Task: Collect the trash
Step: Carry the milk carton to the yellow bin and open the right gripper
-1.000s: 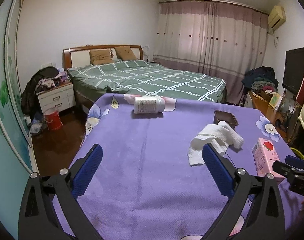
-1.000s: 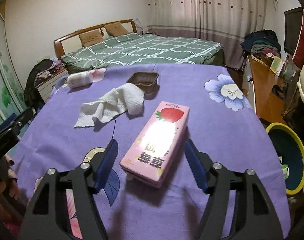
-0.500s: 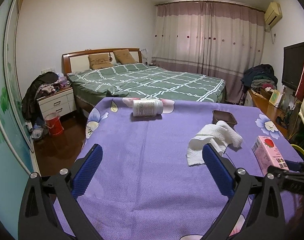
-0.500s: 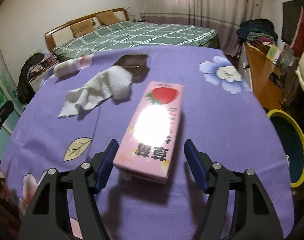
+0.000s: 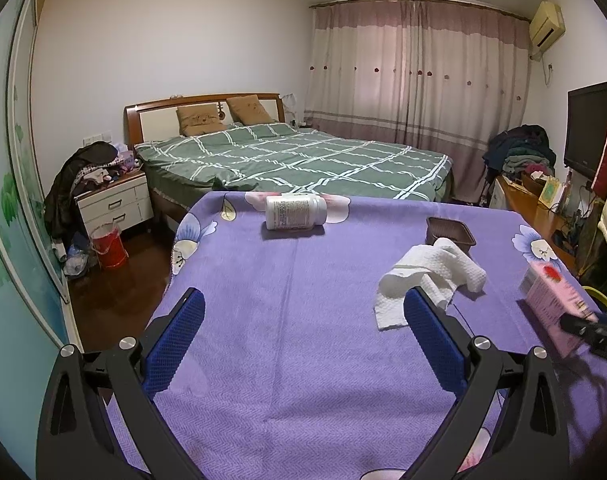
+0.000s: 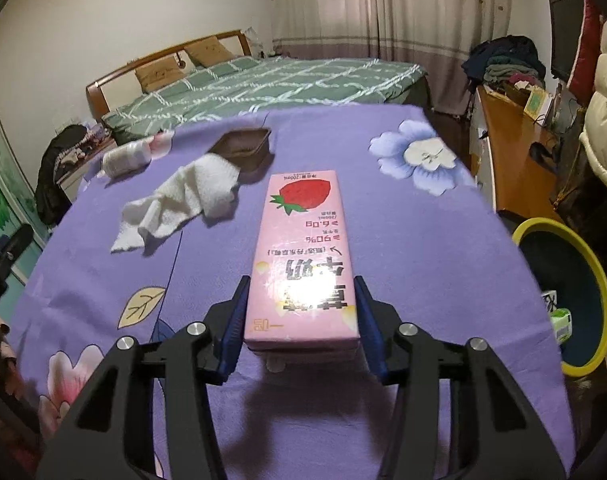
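A pink strawberry milk carton (image 6: 303, 248) lies flat on the purple flowered tablecloth (image 6: 423, 264). My right gripper (image 6: 301, 284) straddles the carton's near end; its jaws are closing and both blue pads touch the carton's sides. The left wrist view shows the same carton (image 5: 551, 292) at the far right, with the right gripper (image 5: 591, 332) on it. My left gripper (image 5: 302, 296) hovers open over bare cloth with nothing between its fingers. A crumpled white tissue (image 5: 431, 276) (image 6: 183, 200), a white bottle on its side (image 5: 295, 212) (image 6: 127, 158) and a small brown tray (image 5: 449, 232) (image 6: 243, 148) also lie on the table.
A yellow-rimmed bin (image 6: 599, 280) with some trash inside stands on the floor off the table's right edge. Beyond the table are a green checked bed (image 5: 295, 156), a white nightstand (image 5: 115, 204), a red bucket (image 5: 109, 246) and a wooden desk (image 6: 507, 168).
The right gripper moved forward along the carton and its jaws narrowed from well apart to touching both sides. The left gripper stayed put and open.
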Demonstrator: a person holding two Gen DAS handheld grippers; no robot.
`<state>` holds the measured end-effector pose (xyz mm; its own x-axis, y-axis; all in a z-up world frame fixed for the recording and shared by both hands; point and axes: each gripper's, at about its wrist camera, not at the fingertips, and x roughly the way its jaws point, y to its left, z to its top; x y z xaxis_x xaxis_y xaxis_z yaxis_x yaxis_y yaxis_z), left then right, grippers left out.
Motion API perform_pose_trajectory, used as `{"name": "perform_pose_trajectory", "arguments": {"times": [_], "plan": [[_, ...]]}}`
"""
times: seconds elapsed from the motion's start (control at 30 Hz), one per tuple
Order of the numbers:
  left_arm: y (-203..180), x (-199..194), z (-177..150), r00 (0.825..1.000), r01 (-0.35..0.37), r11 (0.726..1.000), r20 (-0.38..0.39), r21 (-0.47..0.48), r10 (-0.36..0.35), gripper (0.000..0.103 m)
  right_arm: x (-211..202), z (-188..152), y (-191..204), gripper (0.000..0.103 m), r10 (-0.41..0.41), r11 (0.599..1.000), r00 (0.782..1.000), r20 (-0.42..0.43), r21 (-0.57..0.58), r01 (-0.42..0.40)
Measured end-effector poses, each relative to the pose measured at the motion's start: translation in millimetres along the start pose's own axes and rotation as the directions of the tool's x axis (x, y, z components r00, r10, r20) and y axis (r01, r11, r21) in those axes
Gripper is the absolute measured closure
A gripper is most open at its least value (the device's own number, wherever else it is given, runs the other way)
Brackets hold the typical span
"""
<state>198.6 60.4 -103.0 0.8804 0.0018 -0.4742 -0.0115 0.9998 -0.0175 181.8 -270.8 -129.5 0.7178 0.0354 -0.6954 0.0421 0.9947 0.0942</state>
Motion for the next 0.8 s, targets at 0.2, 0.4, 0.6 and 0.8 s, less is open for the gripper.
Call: {"name": "perform_pose_trajectory", "arguments": {"times": [0.2, 0.4, 0.6, 0.8], "plan": [[-1.9, 2.1, -0.7, 1.000, -0.003, 1.000, -0.007, 0.005, 0.003, 0.005, -22.6, 6.3, -20.6, 0.056, -0.013, 1.000, 0.998, 0.055, 0.012, 0.012], [-4.4, 6.4, 0.0, 1.000, -0.008, 1.000, -0.026, 0.014, 0.008, 0.005, -35.2, 8.8, -57.5, 0.056, -0.075, 0.996, 0.993, 0.090, 0.054, 0.070], [-7.7, 8.5, 0.4, 1.000, -0.017, 0.999, -0.025, 0.028, 0.018, 0.005, -43.6, 6.8, -110.3, 0.056, -0.170, 0.978, 0.980, 0.100, 0.136, 0.156], [-14.4, 9.1, -0.1, 0.999, -0.024, 0.998, -0.022, 0.057, 0.025, 0.005, -50.0, 1.5, -160.6, 0.056, -0.258, 0.947, 0.962, 0.089, 0.222, 0.233]]}}
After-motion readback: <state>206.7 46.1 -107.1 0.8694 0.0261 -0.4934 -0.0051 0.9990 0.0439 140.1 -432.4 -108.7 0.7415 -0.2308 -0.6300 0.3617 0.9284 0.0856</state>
